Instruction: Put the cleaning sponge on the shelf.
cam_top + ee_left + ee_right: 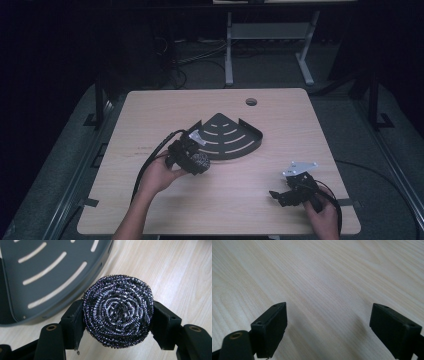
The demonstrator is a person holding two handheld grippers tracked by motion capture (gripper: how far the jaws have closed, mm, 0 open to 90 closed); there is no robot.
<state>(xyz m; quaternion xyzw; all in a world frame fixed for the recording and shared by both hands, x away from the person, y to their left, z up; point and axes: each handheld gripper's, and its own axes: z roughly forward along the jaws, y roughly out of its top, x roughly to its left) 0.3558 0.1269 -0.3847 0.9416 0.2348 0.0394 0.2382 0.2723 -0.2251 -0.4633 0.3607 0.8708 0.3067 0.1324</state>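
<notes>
Just off the near left rim of the dark slotted tray [235, 140], we have the steel wool scourer [117, 311] clamped between the jaws of the left gripper [117, 322], pads pressed into its two sides. In the high view the scourer [200, 161] sits at that gripper's tip, slightly above the wooden table [150, 210] and touching neither table nor tray as far as we can tell.

What worries us is the grip itself. The scourer is springy and loosely coiled, so it could squirm out from between the pads if we tilt or jerk the hand, and it would then roll across the table. Loose wire strands may also snag on the tray's raised edge or in its slots if we pass too low over the rim.

Our left hand [160, 175] comes in from the near side, forearm angled towards the tray, gripper pointing far and right and tipped downward. The right gripper [280, 196] rests near the table's near right corner, jaws wide apart with nothing between them, well apart from the tray.
</notes>
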